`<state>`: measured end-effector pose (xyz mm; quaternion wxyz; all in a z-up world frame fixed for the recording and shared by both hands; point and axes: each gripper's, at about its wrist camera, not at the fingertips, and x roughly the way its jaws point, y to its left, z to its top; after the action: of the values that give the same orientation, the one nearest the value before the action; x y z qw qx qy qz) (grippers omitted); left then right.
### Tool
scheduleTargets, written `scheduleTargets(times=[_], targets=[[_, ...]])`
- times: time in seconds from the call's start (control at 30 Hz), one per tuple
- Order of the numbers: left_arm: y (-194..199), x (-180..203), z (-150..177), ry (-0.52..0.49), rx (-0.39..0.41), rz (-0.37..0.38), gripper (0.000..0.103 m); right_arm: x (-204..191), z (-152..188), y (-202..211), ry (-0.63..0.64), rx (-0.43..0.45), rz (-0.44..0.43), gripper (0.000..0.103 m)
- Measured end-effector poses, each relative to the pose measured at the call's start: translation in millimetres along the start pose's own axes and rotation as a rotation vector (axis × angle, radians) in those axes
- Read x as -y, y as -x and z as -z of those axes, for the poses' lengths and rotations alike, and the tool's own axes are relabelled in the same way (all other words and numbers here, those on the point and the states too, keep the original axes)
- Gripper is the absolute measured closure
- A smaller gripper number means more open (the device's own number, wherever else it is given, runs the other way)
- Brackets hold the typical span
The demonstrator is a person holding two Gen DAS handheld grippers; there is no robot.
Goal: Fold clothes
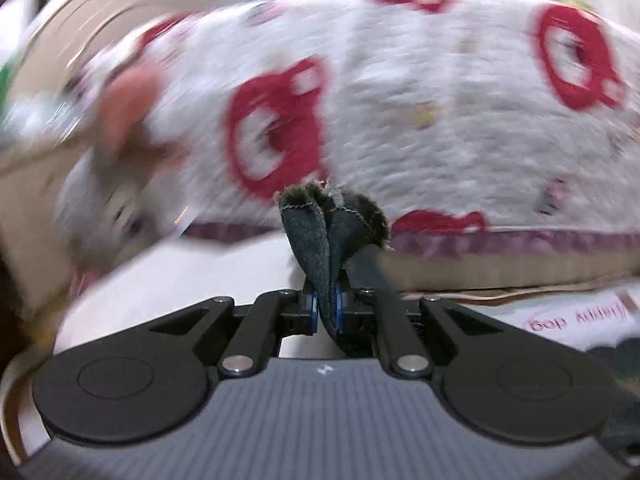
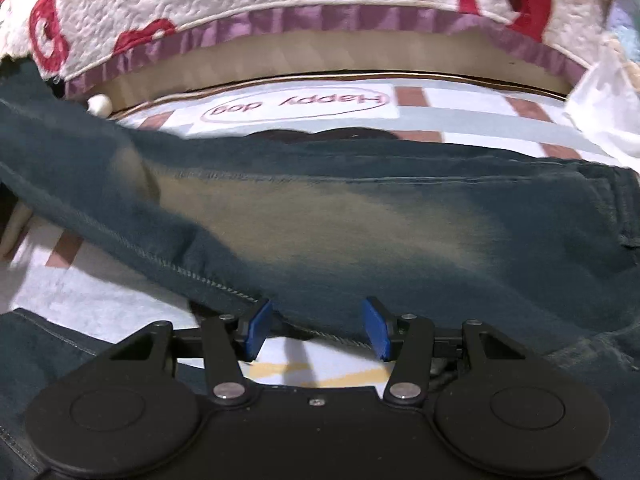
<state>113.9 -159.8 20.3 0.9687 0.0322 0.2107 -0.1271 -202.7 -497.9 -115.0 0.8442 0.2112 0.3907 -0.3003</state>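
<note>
the left gripper [image 1: 326, 308], low in the middle of its frame, is pinching a bunched fold of dark denim — its blue pads are pressed together on the cloth, which is sticking up out of the jaws and flaring into a frayed hem [image 1: 332, 216] just above them. behind it, filling the upper half of the left view, a white blanket [image 1: 420, 120] with red bear prints and a purple trim is lying blurred over a tan ledge, and a pale pink shape at the upper left is too smeared to make out. in the right view the jeans [image 2: 320, 220] are spreading across the whole middle of the frame, dark blue with a faded yellowish patch at the centre, a stitched seam running along the lower left edge and a pocket showing at the far right. the right gripper [image 2: 318, 330] is sitting at the bottom centre with its jaws standing apart, the blue pads [image 2: 260, 326] just at the near edge of the denim and gripping nothing. the jeans are lying on a checked sheet [image 2: 460, 98] printed with "happy dog" — the lettering is reading upside down — at upper centre, with the same bear blanket across the top.
</note>
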Motion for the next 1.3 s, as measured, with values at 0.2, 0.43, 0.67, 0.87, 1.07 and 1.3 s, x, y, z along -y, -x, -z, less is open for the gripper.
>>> scheduleTargets(times=[0.2, 0.43, 0.67, 0.87, 1.07, 1.3], targets=[[-17.5, -21.5, 28.7, 0.182, -0.092, 0.039, 0.096, -26.3, -5.0, -22.3, 0.123, -0.105, -0.044, 0.041], [-6.9, -29.7, 33.2, 0.286, -0.090, 0.036, 0.090, -47.4, -6.2, -26.9, 0.107, -0.135, -0.223, 0.042], [7.9, -18.3, 34.6, 0.295, -0.050, 0.102, 0.078, -63.5, -7.6, -32.6, 0.024, -0.126, -0.330, 0.040], [25.7, 16.2, 27.2, 0.207, 0.066, 0.117, 0.055, -82.7, -12.2, -48.5, -0.063, -0.175, -0.503, 0.041], [7.7, 43.7, 43.0, 0.192, -0.040, 0.227, 0.051, -113.2, -19.5, -38.2, 0.065, -0.134, -0.505, 0.042], [-46.8, 97.1, 84.7, 0.178, -0.265, 0.361, 0.051, -47.7, -52.9, -10.5, 0.063, -0.034, -0.257, 0.043]])
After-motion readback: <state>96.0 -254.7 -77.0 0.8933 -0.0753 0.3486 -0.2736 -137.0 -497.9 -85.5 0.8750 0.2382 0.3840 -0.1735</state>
